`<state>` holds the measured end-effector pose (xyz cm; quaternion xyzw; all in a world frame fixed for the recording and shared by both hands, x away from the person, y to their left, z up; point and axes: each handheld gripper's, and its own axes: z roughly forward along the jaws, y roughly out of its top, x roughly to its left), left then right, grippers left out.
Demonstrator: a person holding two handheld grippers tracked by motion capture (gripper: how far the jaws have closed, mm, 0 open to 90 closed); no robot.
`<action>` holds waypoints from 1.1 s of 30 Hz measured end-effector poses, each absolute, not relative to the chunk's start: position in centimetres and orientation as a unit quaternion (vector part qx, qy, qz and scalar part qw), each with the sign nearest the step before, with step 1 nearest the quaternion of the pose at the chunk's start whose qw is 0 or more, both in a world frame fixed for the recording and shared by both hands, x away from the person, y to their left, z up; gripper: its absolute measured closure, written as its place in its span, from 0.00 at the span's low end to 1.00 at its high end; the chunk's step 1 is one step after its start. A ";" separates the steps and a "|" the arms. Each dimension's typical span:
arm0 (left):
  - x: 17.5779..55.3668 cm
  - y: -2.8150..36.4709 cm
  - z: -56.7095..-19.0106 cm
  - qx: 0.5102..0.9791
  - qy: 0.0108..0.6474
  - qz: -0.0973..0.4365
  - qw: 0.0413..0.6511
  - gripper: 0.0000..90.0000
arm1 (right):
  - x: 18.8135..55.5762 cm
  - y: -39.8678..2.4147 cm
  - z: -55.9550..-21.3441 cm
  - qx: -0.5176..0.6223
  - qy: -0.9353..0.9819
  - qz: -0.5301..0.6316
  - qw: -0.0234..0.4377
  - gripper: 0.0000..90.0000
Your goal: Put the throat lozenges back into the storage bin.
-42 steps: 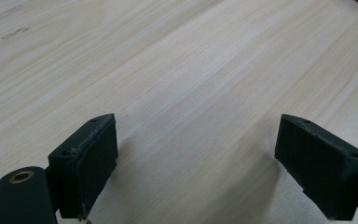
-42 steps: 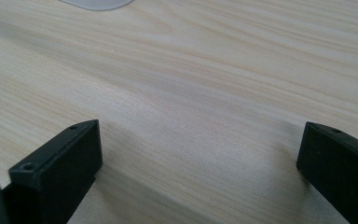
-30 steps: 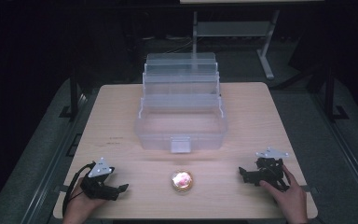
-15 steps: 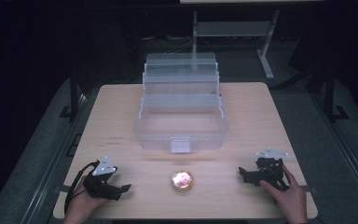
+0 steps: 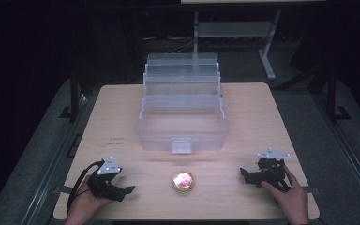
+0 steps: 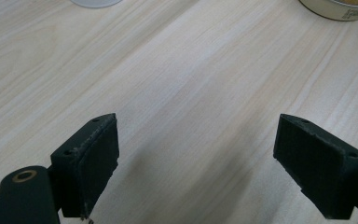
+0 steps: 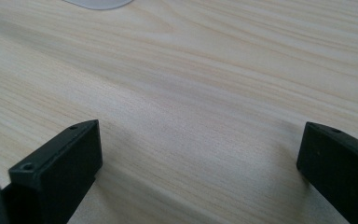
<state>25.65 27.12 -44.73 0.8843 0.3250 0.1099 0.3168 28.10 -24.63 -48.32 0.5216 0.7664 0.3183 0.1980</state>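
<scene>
A light wooden table (image 5: 262, 108) seen from above. A small round tin (image 5: 183, 181) sits flat in the lower centre of the frame, its face upward; being round, it has no long axis to tell. The left gripper (image 5: 124, 191), lower left, and the right gripper (image 5: 244, 174), lower right, each rest on the table with jaws spread wide and nothing between them, pointing inward toward the tin. A clear plastic tiered box (image 5: 182, 117) stands open at centre, above the tin.
</scene>
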 end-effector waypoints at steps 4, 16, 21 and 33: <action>25.8 26.8 -44.4 0.887 0.323 0.103 0.315 0.15 | 28.1 -24.6 -48.3 0.521 0.767 0.319 0.199 0.00; 26.2 25.9 -43.6 0.892 0.313 0.098 0.311 0.15 | 28.1 -24.6 -48.3 0.521 0.766 0.320 0.199 0.00; 26.4 25.1 -43.4 0.894 0.307 0.095 0.312 0.15 | 28.1 -24.6 -48.3 0.521 0.766 0.320 0.199 0.00; 26.8 23.5 -42.8 0.902 0.289 0.087 0.310 0.15 | 28.1 -24.6 -48.3 0.521 0.766 0.320 0.199 0.00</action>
